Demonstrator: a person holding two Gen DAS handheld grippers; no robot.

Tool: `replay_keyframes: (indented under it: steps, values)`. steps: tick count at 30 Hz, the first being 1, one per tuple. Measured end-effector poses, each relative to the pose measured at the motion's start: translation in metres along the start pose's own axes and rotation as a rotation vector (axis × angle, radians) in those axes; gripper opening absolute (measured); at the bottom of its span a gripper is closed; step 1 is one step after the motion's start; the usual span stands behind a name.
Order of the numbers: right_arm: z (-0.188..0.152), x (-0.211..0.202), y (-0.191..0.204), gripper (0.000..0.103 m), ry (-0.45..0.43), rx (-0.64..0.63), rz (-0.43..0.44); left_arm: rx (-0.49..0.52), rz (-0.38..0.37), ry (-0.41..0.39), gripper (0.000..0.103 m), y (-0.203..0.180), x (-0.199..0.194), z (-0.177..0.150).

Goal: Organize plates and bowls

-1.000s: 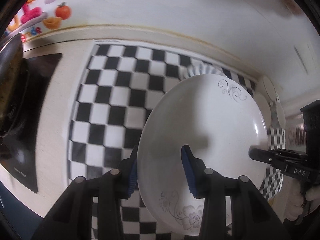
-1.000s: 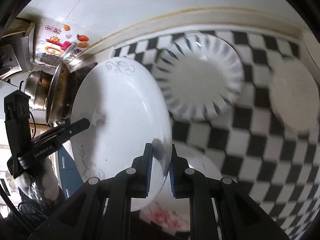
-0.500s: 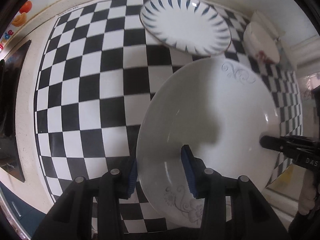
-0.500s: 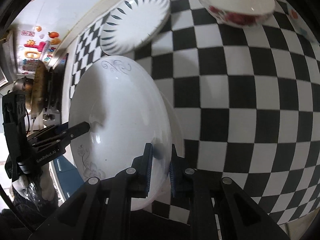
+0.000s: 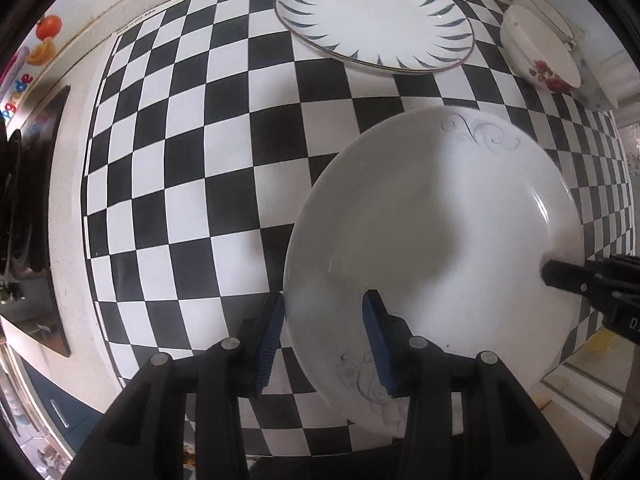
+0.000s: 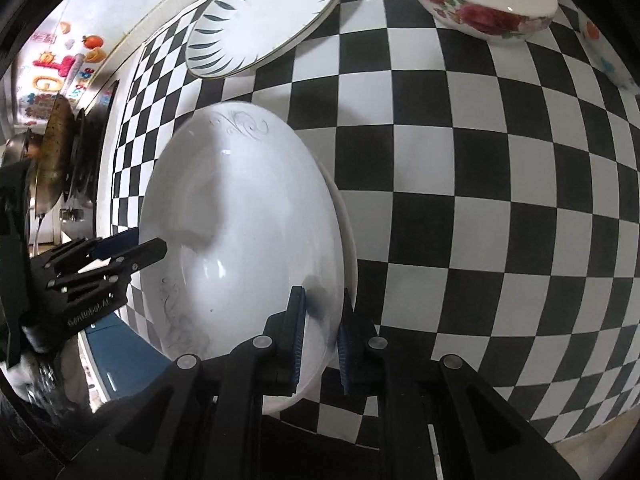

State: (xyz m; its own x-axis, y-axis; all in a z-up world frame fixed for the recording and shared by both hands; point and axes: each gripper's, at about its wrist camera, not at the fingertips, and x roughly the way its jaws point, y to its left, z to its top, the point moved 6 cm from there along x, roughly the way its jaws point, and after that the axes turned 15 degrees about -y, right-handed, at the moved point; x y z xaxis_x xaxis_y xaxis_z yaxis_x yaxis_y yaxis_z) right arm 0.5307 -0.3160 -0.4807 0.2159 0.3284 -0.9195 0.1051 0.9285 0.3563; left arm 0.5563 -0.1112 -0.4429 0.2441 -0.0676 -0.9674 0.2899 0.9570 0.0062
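Both of your hands have come down toward the checkered mat [image 5: 192,184] since a second ago, bringing the white plate [image 5: 440,240] with them; back then the wall filled the upper part of both views, and now the mat fills them. Over the last half second little has changed.

Your left gripper [image 5: 324,336] points almost straight down at the mat. Its jaws stand partly open, as wide as the plate's curved edge, with one blue pad inside the plate and the other outside against the rim, so it has hold of the near-left edge of the plate.

Your right gripper [image 6: 320,332] points steeply down, tipped a little forward. Its jaws are nearly closed, pinching the thin right edge of the same plate between the blue pads. In the left wrist view you see its black finger reaching onto the plate's right rim [image 5: 560,276]; in the right wrist view you see the left gripper [image 6: 132,252] at the plate's opposite edge.

You hold the plate between the two grippers low over the mat, near the mat's front edge; whether it touches the mat cannot be told. Farther back lies a plate with blue leaf strokes [image 5: 376,20]. To its right stands a bowl with red flowers [image 6: 480,4].
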Motion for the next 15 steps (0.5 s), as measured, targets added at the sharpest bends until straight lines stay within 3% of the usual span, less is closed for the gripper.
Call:
replay_keyframes:
  steps: [5, 10, 15]
  values:
    - [0.004, 0.001, 0.005, 0.016, 0.024, -0.005, -0.013, 0.005, -0.003, -0.007, 0.038, -0.008, 0.001, 0.007]
    - [0.002, 0.002, 0.01, 0.017, 0.059, -0.052, -0.091, 0.017, -0.008, -0.004, 0.038, -0.02, 0.004, 0.015]
    - [-0.004, 0.006, 0.009, 0.017, 0.067, -0.039, -0.069, 0.028, 0.021, -0.014, 0.038, -0.028, 0.01, 0.015]
